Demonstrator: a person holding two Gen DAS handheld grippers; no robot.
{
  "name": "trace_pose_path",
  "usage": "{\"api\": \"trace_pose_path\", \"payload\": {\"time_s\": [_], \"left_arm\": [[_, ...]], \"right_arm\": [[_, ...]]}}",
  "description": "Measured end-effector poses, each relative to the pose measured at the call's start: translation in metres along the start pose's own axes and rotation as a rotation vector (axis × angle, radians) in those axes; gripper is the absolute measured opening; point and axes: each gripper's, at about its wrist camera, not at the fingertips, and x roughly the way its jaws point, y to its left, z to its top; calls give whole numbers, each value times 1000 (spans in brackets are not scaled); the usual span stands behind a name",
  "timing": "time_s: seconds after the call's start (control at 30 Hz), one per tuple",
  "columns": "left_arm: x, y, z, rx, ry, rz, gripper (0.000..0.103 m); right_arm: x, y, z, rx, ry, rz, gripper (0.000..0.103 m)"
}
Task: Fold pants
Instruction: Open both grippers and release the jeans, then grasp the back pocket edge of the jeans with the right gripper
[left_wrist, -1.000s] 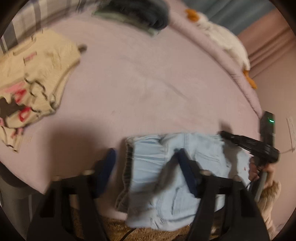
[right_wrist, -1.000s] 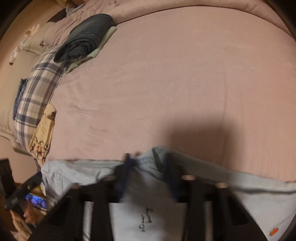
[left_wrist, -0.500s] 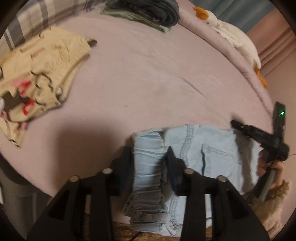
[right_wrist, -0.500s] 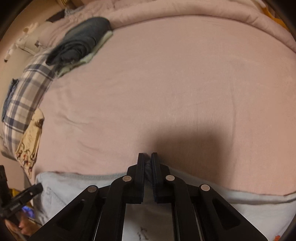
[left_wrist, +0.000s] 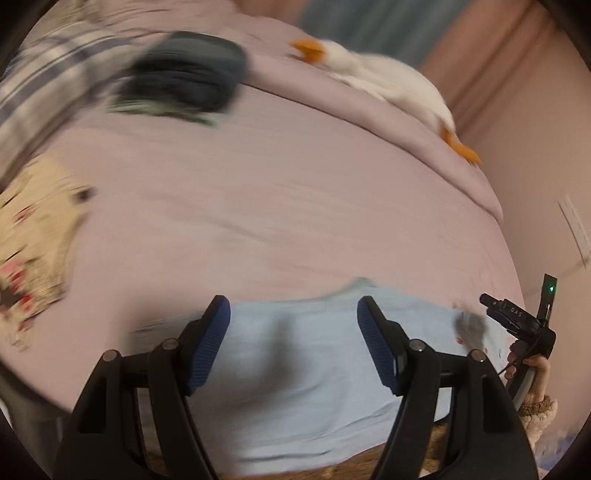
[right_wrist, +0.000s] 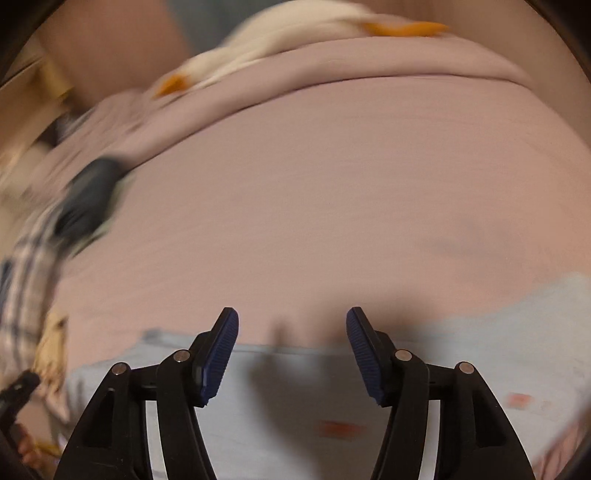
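1. Left gripper (left_wrist: 293, 334): we note the jaws spread wide, blue pads (left_wrist: 207, 347) apart, nothing between them. It hangs over the light-blue pants (left_wrist: 314, 369).
2. Right gripper (right_wrist: 291, 345): likewise released, pads apart and holding nothing. It sits above the far edge of the pants (right_wrist: 295, 413). From the left wrist view we see it at the pants' right end (left_wrist: 517, 321).
3. Pants: lying on the near part of the pink bed cover (left_wrist: 295, 206), close to the bed's near edge. In the right wrist view the far edge runs roughly level across the frame and rises toward the right. Both views are motion-blurred, so we cannot read folds or seams.
4. Open room: a broad stretch of bare pink cover lies beyond the pants' far edge.
5. Periphery, well apart from the pants: dark folded garment (left_wrist: 188, 74) far left, cream printed garment (left_wrist: 33, 236) at the left edge, white plush duck (left_wrist: 384, 83) along the far right edge of the bed.
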Motion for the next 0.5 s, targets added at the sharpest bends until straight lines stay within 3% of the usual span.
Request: {"api": "trace_pose_path", "payload": {"time_s": [0.1, 0.17, 0.23, 0.27, 0.4, 0.5], "left_arm": [[46, -37, 7, 55, 76, -53, 65], [75, -52, 10, 69, 119, -68, 46], [102, -65, 11, 74, 165, -75, 43], [113, -68, 11, 71, 185, -73, 42], [145, -72, 1, 76, 258, -13, 39], [149, -71, 1, 76, 250, -1, 38]], "right_arm": [[-11, -76, -2, 150, -16, -95, 62], [-21, -115, -3, 221, -40, -166, 62], [-28, -151, -3, 271, -65, -220, 66], [-30, -163, -2, 298, -72, -224, 70], [-23, -200, 5, 366, -77, -221, 70], [-10, -207, 11, 374, -71, -172, 70]]}}
